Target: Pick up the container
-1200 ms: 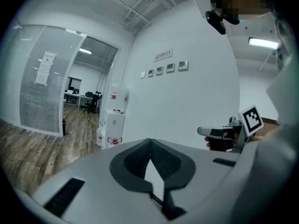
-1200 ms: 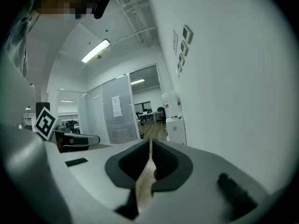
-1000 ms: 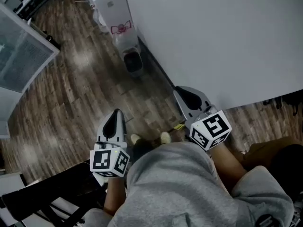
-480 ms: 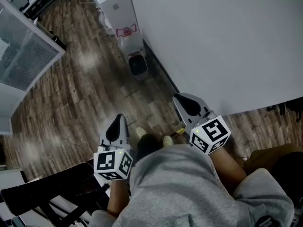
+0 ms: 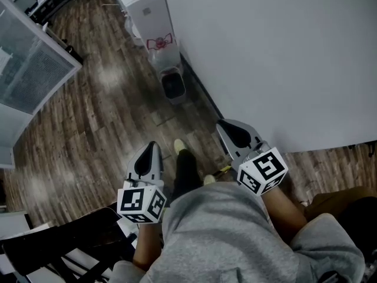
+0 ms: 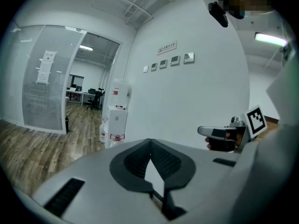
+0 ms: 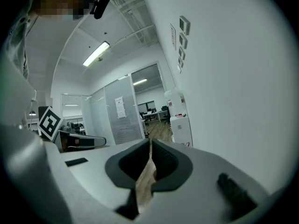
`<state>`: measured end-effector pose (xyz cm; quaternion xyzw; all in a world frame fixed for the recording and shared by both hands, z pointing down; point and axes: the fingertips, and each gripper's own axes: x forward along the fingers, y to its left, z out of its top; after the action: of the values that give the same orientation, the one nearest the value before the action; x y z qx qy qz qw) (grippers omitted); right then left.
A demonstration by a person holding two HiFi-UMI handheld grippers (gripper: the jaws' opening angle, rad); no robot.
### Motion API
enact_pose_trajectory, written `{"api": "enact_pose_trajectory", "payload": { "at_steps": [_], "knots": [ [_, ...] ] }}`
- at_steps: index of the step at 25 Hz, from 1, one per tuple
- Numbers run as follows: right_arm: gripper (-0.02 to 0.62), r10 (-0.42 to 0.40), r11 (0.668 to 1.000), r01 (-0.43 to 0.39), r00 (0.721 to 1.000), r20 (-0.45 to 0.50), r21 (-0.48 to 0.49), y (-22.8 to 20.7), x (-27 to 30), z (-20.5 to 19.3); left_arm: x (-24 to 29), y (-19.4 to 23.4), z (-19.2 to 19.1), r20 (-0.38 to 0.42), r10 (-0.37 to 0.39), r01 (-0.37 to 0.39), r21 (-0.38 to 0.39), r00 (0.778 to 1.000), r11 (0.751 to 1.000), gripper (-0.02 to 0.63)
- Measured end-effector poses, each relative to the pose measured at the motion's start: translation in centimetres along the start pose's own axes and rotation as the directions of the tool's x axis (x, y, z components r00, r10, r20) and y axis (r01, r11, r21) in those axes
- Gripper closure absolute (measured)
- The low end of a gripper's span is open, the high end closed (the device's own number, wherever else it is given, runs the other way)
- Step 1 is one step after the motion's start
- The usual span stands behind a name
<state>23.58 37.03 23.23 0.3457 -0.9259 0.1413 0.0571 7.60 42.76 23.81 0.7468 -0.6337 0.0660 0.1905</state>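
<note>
Currently, left gripper (image 5: 151, 147) and right gripper (image 5: 223, 125), fingers (image 6: 163, 160) closed, empty, one white cabinet (image 5: 147, 10), one dark bin (image 5: 172, 85).

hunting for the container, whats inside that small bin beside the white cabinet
From the head view the bin beside the white cabinet shows only a dark inside; no contents can be made out. Its bottom is in shadow, and neither gripper view looks into it.

Low in the frame, the left gripper (image 5: 151, 149) and right gripper (image 5: 228, 130) point up-frame side by side, both with jaws closed and empty.
</note>
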Motion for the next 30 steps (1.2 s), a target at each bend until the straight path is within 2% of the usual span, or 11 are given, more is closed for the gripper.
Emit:
{"api": "enact_pose_trajectory", "payload": {
  "at_steps": [4,17,25,30],
  "knots": [
    [0.563,-0.007,1.0,0.007,1.0,-0.009,0.0,-1.2,2.4,0.3,2.4,1.3,0.6,-0.009,-0.006,0.006,0.028,1.0,1.0,0.592],
    [0.563,0.013,0.998,-0.017,0.998,-0.058,-0.06,-2.6,12.9,3.2,10.5,7.9,4.9,0.003,-0.049,0.049,0.0,0.999,0.999,0.592],
    [0.563,0.02,0.991,-0.031,0.996,-0.083,-0.128,-2.5,18.4,5.6,13.0,12.0,7.2,0.013,-0.037,0.038,-0.014,0.999,0.999,0.592],
    [0.563,0.013,0.991,-0.025,0.996,-0.09,-0.134,-3.1,21.8,6.1,14.7,14.3,8.1,-0.001,-0.041,0.041,-0.021,0.999,0.999,0.592]
  ]
}}
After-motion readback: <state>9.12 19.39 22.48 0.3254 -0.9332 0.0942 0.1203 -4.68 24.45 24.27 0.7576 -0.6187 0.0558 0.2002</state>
